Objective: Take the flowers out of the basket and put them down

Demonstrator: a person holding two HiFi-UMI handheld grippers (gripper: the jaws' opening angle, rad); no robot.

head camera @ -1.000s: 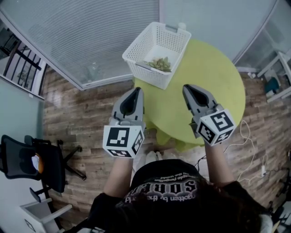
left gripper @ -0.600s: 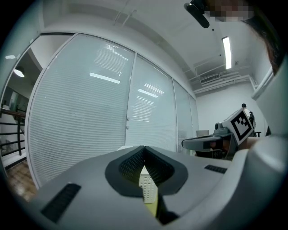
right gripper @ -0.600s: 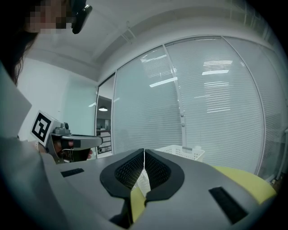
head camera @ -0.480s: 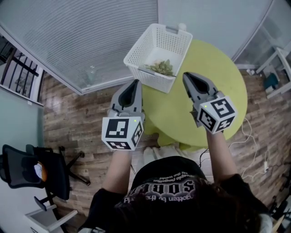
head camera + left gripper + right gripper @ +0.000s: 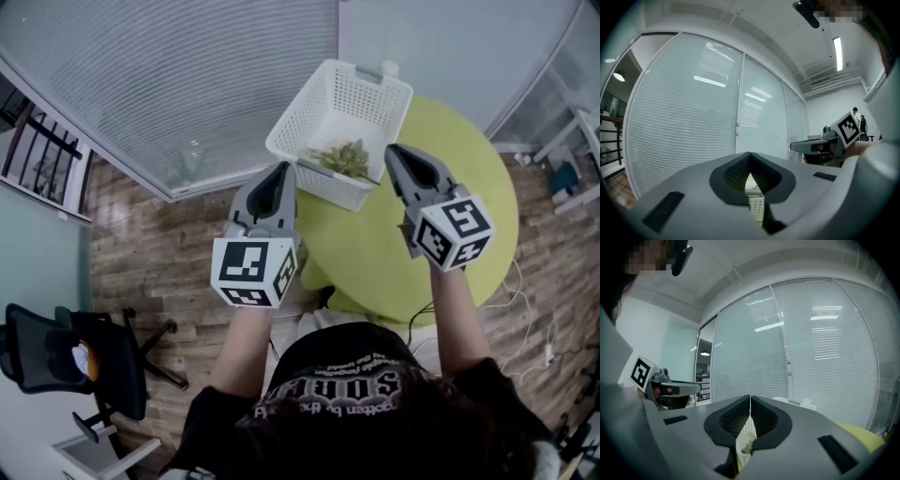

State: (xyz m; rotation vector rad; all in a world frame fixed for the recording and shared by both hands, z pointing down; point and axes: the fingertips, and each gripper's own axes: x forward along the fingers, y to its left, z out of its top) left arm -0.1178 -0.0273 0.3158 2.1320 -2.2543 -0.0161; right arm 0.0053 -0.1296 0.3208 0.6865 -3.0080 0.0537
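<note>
White perforated plastic basket [image 5: 361, 108], matt green table [image 5: 375, 244] (smooth-looking), rough wooden plank floor [image 5: 159, 253].

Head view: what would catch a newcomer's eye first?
The white basket sits at the far-left edge of the round yellow-green table, green flowers lying inside. Nearer the camera, the left gripper and right gripper hover close to its near side, both shut and empty.

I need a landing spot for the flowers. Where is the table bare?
The green table is bare between the basket and its near edge, and along its right side past the right gripper. It is crowded only at the far left, where the basket holds the flowers.
</note>
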